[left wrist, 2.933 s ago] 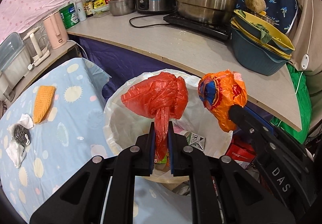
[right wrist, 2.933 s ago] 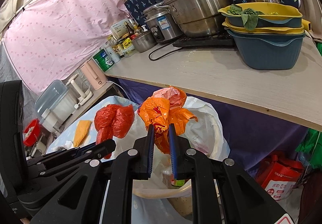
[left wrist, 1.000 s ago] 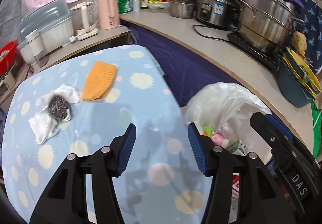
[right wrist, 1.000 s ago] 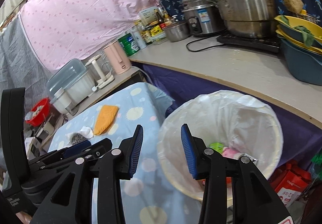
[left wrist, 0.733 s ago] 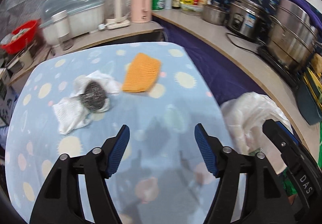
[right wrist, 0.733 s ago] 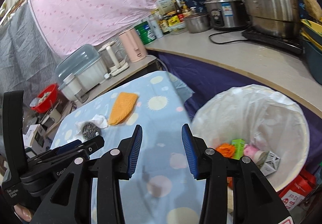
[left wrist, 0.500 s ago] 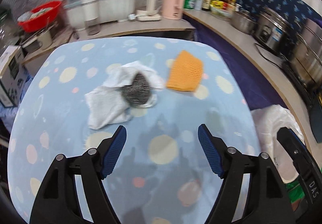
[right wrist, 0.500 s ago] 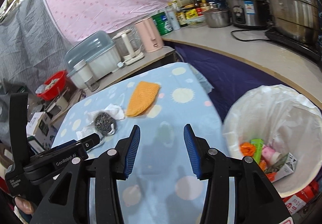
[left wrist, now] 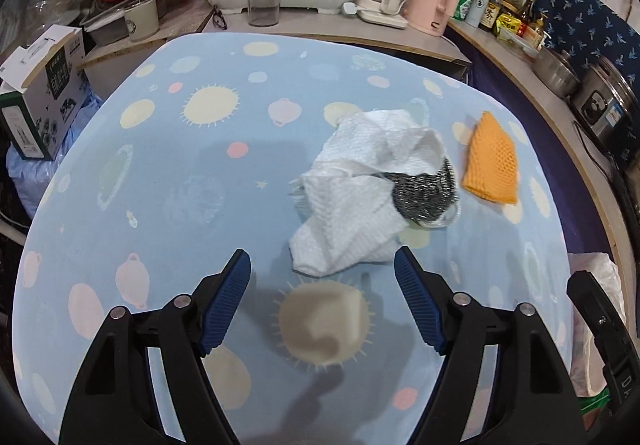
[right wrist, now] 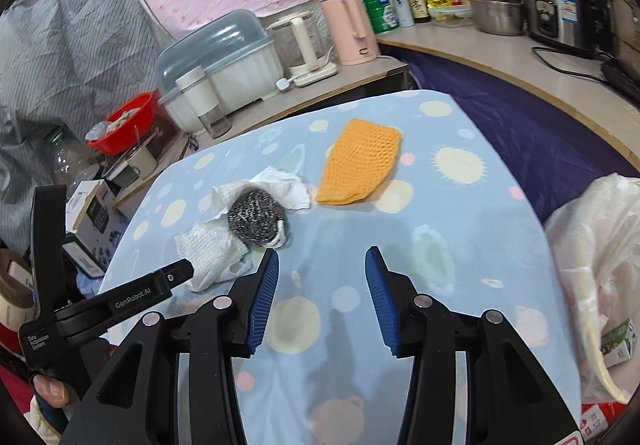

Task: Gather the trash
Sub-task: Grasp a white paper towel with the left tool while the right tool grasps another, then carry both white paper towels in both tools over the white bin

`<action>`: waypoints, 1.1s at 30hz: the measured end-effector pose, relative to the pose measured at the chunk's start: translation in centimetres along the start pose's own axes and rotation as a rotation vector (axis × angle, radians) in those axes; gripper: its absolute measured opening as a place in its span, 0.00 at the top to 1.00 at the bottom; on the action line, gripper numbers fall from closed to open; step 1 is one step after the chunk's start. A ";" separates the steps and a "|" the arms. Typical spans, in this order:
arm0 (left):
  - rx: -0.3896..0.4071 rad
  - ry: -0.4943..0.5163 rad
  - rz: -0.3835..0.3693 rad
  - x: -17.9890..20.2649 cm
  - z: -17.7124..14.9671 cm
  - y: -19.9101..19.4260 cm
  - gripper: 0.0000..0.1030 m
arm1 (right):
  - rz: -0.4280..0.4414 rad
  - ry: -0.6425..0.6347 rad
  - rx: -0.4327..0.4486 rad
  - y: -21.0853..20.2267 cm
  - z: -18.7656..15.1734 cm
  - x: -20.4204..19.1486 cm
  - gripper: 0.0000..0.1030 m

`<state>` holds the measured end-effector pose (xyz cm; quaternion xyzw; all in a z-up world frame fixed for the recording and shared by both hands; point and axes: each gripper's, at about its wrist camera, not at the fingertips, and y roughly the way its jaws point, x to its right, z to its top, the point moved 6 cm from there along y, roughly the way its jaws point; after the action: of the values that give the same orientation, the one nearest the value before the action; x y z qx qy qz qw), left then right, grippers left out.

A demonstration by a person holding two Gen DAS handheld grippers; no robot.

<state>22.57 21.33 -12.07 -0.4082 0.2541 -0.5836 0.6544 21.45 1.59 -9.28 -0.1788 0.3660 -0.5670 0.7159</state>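
Two claws, both apart and empty: your left claw (left wrist: 322,299) was nearer the paper towel (left wrist: 362,201), just ahead; right claw (right wrist: 322,299) beside

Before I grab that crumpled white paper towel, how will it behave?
The paper towel looks thin and creased, so likely floppy and light. The steel scourer seems to rest on its folds, so lifting may drag it along or roll it off.

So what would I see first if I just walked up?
Probably the white paper towel crumpled mid-table, with a steel scrubber nested in it. Right beside them lies an orange net, and both grippers' blue-padded fingers hang open over the spotty blue cloth.
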 end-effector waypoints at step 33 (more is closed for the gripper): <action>-0.077 -0.015 -0.074 -1.7 0.7 3.9 0.86 | 0.104 -0.162 -0.057 10.8 4.4 -10.1 0.98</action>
<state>24.96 23.08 -15.13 -0.4467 0.2562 -0.5941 0.6180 31.10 13.59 -10.36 -0.2253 0.3316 -0.5019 0.7664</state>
